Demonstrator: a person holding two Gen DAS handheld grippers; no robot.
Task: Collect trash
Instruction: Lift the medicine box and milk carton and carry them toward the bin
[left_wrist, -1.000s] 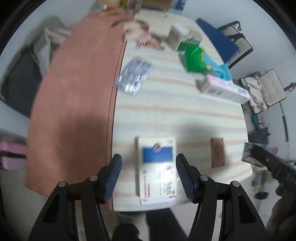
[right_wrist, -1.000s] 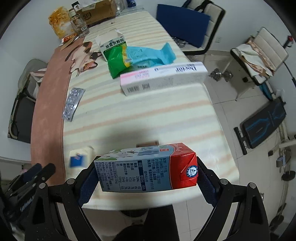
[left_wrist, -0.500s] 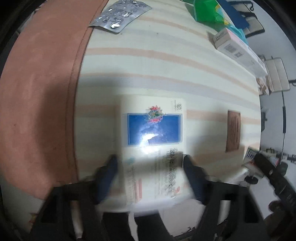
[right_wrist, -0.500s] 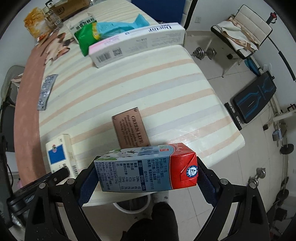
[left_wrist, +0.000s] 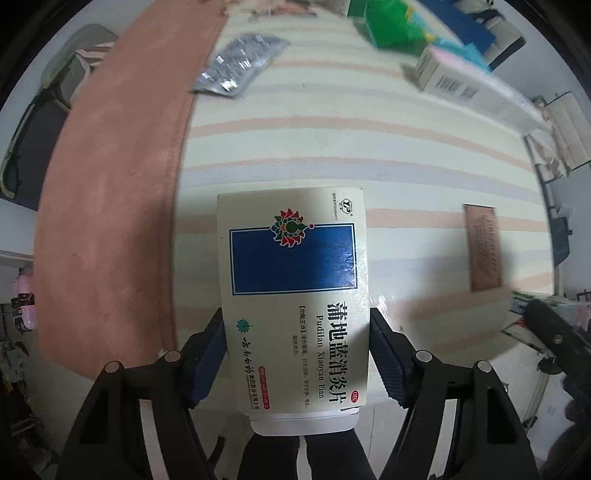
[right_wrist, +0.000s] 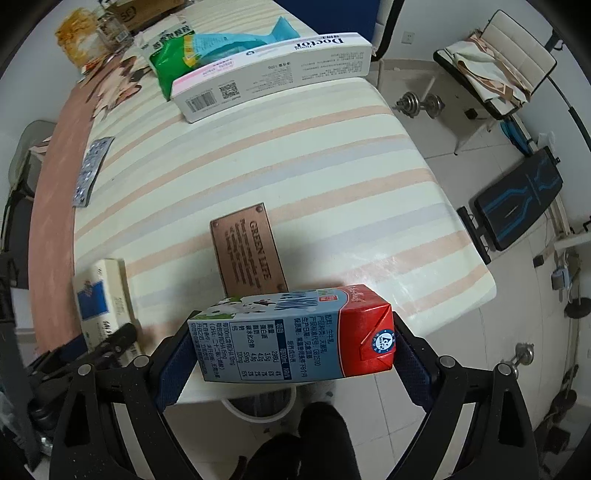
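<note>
Left wrist view: the left gripper (left_wrist: 295, 354) points straight down over the medicine box (left_wrist: 293, 295), which lies flat near the front edge of the striped table (left_wrist: 332, 147), its near end jutting past that edge. The jaws are closing with the box between them, the pads just beside its long sides; whether they press yet cannot be told. The thin card carton looks light and stiff but crushable, so a gentle pinch across the narrow width, where the pads now stand, seems the right hold. Farther off lie a blister pack (left_wrist: 240, 64) and a brown plaque (left_wrist: 482, 247). A second ago the box sat small and ahead of wider-set pads; it now fills the frame between them.

Right wrist view: the right gripper (right_wrist: 291, 354) clamps a milk carton (right_wrist: 291, 332) endwise, held in the air above the table's front edge and a white bin (right_wrist: 258, 406) below. The carton looks light; its waxy skin could slip. Since the earlier frame the table has drawn closer, the grip unchanged.
</note>
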